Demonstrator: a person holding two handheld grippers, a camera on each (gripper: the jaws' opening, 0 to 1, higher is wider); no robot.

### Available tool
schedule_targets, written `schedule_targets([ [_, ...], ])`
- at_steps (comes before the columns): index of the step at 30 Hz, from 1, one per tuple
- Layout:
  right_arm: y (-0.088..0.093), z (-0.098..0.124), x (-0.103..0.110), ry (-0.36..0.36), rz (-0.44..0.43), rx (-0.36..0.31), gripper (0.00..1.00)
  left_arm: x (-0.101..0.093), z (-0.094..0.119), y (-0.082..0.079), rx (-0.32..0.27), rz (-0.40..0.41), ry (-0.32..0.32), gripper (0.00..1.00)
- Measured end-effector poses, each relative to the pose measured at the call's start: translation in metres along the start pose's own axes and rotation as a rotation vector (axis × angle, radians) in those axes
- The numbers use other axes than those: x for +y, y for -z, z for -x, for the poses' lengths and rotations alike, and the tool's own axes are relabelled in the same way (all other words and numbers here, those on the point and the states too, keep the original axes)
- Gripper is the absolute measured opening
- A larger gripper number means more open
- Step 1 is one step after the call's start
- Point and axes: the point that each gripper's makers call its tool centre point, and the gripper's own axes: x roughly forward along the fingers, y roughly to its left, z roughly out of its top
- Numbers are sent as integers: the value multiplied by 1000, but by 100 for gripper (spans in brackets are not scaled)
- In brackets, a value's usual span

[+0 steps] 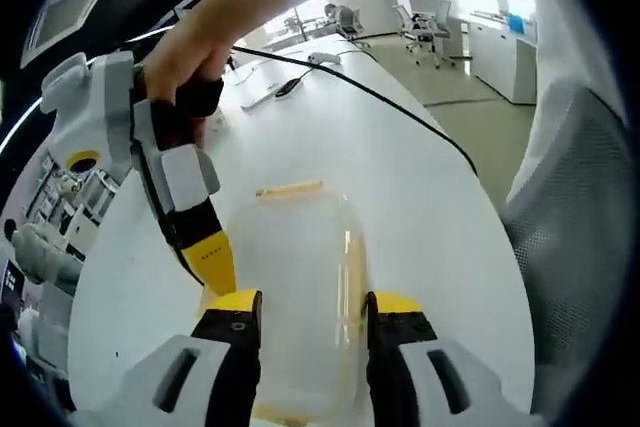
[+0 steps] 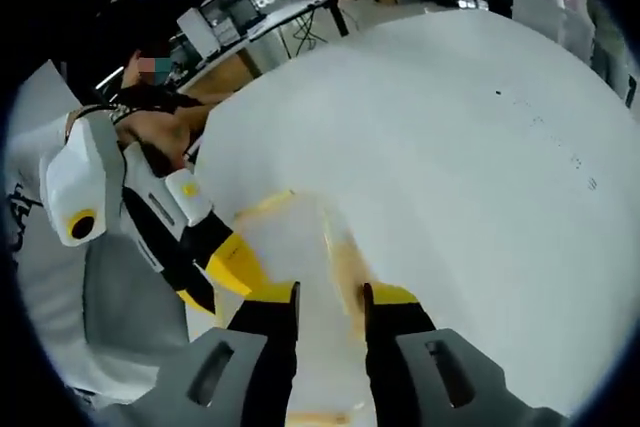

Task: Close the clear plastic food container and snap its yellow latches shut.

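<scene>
Container [image 1: 300, 287] between both tools' jaws

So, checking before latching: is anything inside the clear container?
Through the clear container nothing distinct shows, just the white table. Its near end is covered by the left gripper, so that part is unknown.

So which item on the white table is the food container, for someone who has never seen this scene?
On the big white table, look between the left tongs. The clear plastic food container lies there, see-through with yellow latches, unlike the dark cable further off.
</scene>
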Motion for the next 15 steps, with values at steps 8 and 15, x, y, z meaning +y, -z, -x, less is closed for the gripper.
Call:
schedule_targets([
  [8, 3, 0, -1, -43, -25, 9, 21, -3, -6, -1, 28, -42, -42, 36],
  [15, 4, 0, -1, -60, -25, 22, 19, -1, -6, -1, 58, -38, -52, 34],
])
